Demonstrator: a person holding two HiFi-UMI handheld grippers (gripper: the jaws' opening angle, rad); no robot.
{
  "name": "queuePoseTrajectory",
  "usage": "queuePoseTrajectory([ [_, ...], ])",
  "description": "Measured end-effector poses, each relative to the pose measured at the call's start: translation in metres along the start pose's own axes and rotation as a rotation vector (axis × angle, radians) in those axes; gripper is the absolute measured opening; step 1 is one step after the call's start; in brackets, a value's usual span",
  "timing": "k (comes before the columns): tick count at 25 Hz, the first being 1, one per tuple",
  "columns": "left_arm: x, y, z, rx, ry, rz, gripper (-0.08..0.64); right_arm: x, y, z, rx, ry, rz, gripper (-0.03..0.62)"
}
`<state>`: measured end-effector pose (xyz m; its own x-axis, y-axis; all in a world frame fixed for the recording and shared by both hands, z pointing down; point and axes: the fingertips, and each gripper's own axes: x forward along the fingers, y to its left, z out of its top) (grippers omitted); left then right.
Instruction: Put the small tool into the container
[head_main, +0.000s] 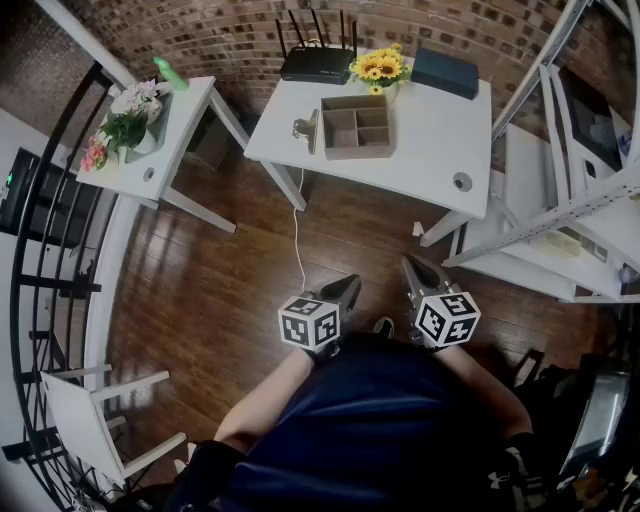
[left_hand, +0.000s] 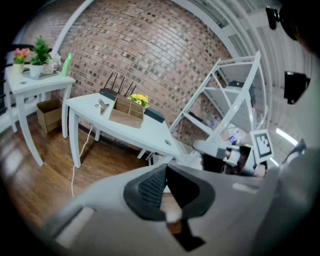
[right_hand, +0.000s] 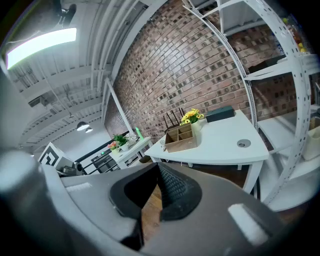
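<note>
The small metal tool (head_main: 303, 127) lies on the white table (head_main: 430, 150), just left of the brown wooden compartment box (head_main: 357, 126). Both grippers hang low in front of the person's body, well short of the table. My left gripper (head_main: 349, 285) is shut with nothing between its pads. My right gripper (head_main: 411, 264) is shut and empty too. In the left gripper view the box (left_hand: 126, 111) and the tool (left_hand: 102, 106) stand far off beyond the closed gripper (left_hand: 165, 171). In the right gripper view the box (right_hand: 181, 137) sits on the table beyond the closed gripper (right_hand: 159, 168).
A black router (head_main: 317, 62), sunflowers (head_main: 378, 67) and a dark flat box (head_main: 445, 72) stand along the table's back edge. A side table with plants (head_main: 130, 125) is at the left, white metal shelving (head_main: 575, 200) at the right. A cable (head_main: 298, 250) hangs to the wooden floor.
</note>
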<state>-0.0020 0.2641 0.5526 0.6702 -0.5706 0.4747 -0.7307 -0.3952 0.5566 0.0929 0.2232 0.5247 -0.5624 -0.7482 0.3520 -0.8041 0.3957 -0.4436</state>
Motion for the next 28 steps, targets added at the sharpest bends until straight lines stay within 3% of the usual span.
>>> queuePoseTrajectory([
  [6, -0.001, 0.021, 0.035, -0.024, -0.089, 0.076, 0.003, 0.008, -0.016, 0.002, 0.04, 0.018, 0.008, 0.011],
  [11, 0.0, 0.1, 0.092, -0.078, -0.145, 0.147, 0.003, 0.044, -0.025, 0.007, 0.048, 0.036, -0.012, 0.011],
  [18, 0.052, 0.21, 0.179, -0.108, -0.153, 0.103, 0.041, 0.119, -0.061, 0.069, 0.045, -0.023, -0.16, 0.011],
  [23, 0.101, 0.28, 0.231, -0.056, -0.069, 0.081, 0.105, 0.179, -0.058, 0.106, 0.032, -0.023, -0.212, 0.011],
  [28, 0.149, 0.335, 0.263, -0.047, 0.043, 0.093, 0.141, 0.213, -0.059, 0.12, 0.024, 0.015, -0.244, 0.011],
])
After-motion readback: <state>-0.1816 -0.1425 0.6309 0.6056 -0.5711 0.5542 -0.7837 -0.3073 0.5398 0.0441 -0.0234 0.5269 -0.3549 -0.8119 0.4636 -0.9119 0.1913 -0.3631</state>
